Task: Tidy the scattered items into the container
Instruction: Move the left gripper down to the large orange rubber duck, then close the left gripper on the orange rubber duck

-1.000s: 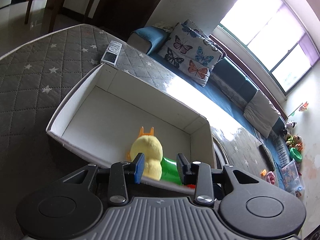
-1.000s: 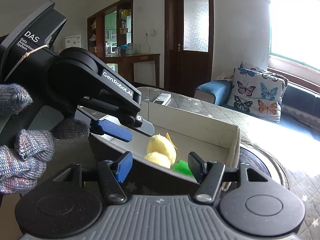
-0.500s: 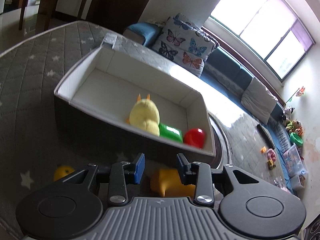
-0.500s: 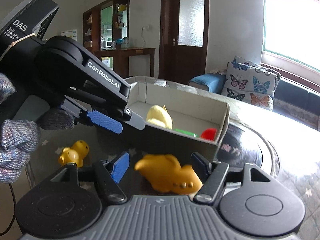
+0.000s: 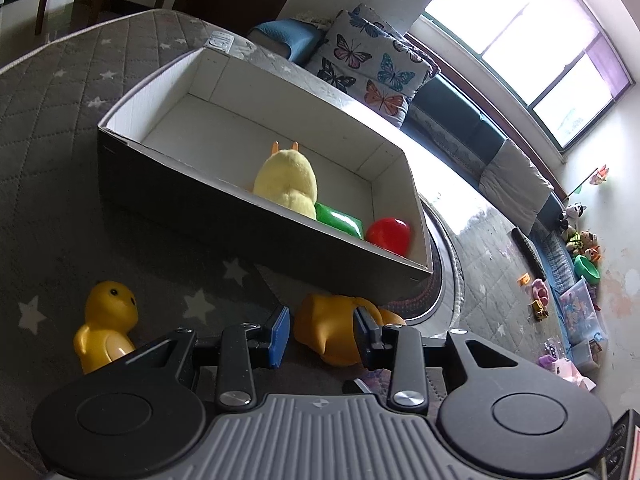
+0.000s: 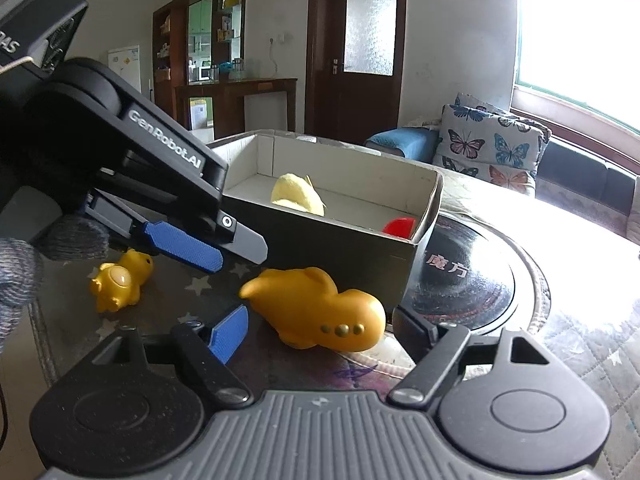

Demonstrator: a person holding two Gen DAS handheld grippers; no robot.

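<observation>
An open cardboard box stands on the quilted table. It holds a yellow plush, a green block and a red ball. An orange whale toy lies in front of the box. A small yellow duck lies to its left. My left gripper is open, just above the whale. My right gripper is open wide, its fingers either side of the whale.
A round black glass disc lies under the box's right end. A remote lies beyond the box. A sofa with a butterfly cushion stands behind the table. Toys lie on the floor at the far right.
Both grippers have pulled back from over the box and dropped lower. The whale and the duck have come into view in front of the box.
</observation>
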